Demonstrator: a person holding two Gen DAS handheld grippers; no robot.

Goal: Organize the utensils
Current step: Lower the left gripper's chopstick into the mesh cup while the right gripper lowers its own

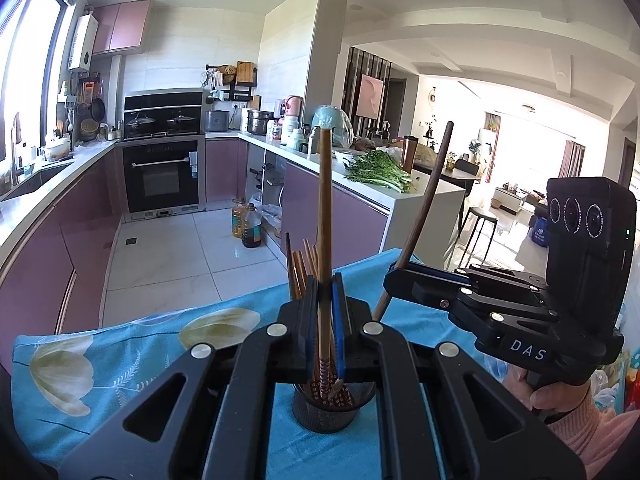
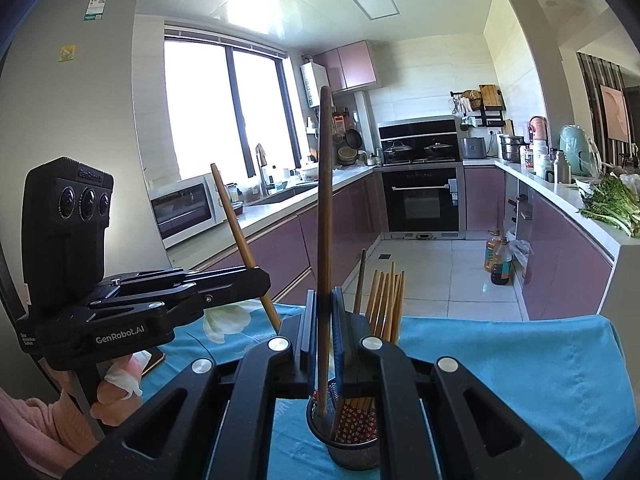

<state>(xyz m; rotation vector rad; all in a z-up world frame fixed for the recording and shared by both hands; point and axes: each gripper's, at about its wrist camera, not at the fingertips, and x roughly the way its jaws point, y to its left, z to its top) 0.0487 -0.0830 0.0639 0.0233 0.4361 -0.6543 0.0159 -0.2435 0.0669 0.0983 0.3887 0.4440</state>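
**Clerk:** Item one, left gripper (image 1: pixel 325 312). Condition?

**Checker:** Jaws drawn nearly together, clamped on a light-brown chopstick (image 1: pixel 325 216). The stick stands almost upright, its patterned lower end already inside the mesh holder (image 1: pixel 334 410).

**Clerk:** Item two, right gripper (image 2: pixel 322 320).

**Checker:** Likewise pinched tight, on a dark wooden chopstick (image 2: pixel 325 208). Upright; the lower tip is down within the holder's rim, at the left side of the cup.

**Clerk:** The holder's position?

**Checker:** Near edge of the table, on the blue floral cloth (image 1: pixel 120 360), directly under both grippers. Several chopsticks (image 2: pixel 386 300) already stand in it, leaning toward the far right side.

**Clerk:** Step in hand?

**Checker:** By judgement, depositing: two sticks being lowered into the cup together, one per hand.

**Clerk:** Next move required?

**Checker:** Likely lowering until each tip rests at the bottom, then parting the jaws and lifting straight up, so the fingers do not catch the neighbouring sticks or tip the light cup.
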